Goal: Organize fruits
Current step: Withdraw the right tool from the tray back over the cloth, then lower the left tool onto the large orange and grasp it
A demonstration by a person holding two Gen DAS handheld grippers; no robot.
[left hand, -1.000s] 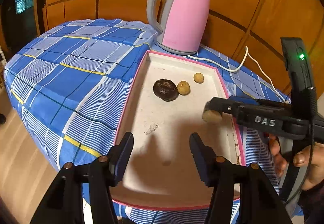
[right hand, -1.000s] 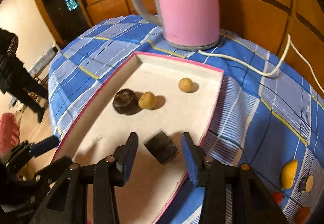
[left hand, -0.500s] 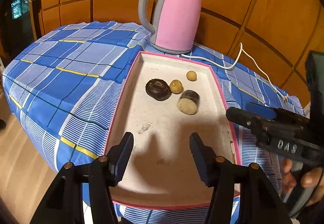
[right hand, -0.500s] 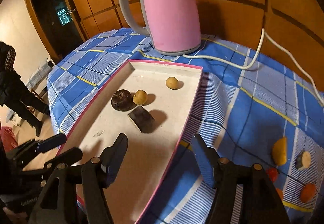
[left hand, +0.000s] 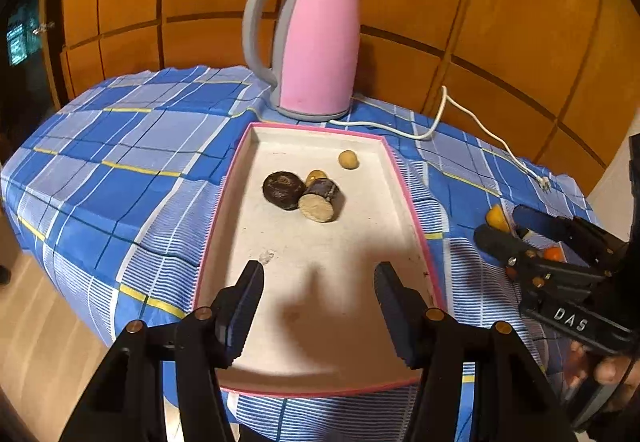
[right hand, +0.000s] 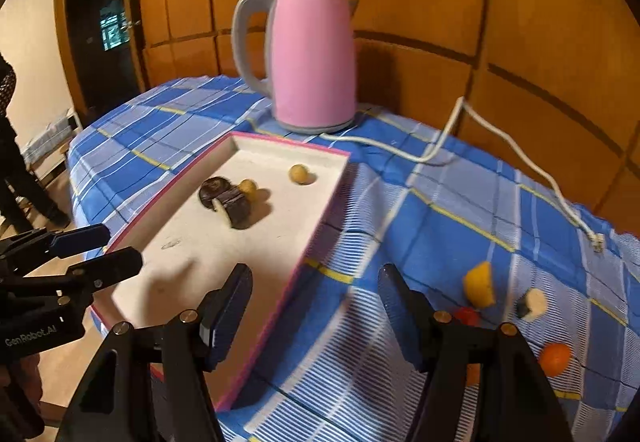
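Note:
A white tray with a pink rim (left hand: 406, 198) (right hand: 320, 218) lies on the blue checked cloth. In it lie a dark round fruit (left hand: 283, 190) (right hand: 214, 189), a dark-skinned cut piece (left hand: 320, 198) (right hand: 236, 209), and two small tan fruits (left hand: 348, 159) (right hand: 299, 174). My left gripper (left hand: 320, 306) is open and empty over the tray's near end. My right gripper (right hand: 316, 306) is open and empty over the tray's right rim. On the cloth to the right lie a yellow piece (right hand: 479, 284), a dark-skinned cut piece (right hand: 532, 305), a red fruit (right hand: 466, 316) and an orange fruit (right hand: 555, 359).
A pink kettle (left hand: 310, 52) (right hand: 308, 58) stands behind the tray, its white cord (right hand: 520, 158) trailing right over the cloth. Wooden panels rise behind the table. A person stands at the far left of the right wrist view.
My right gripper let go of the dark cut piece in the tray, opened, and drew back to the right. The piece now rests against the dark round fruit. My left gripper stayed open.

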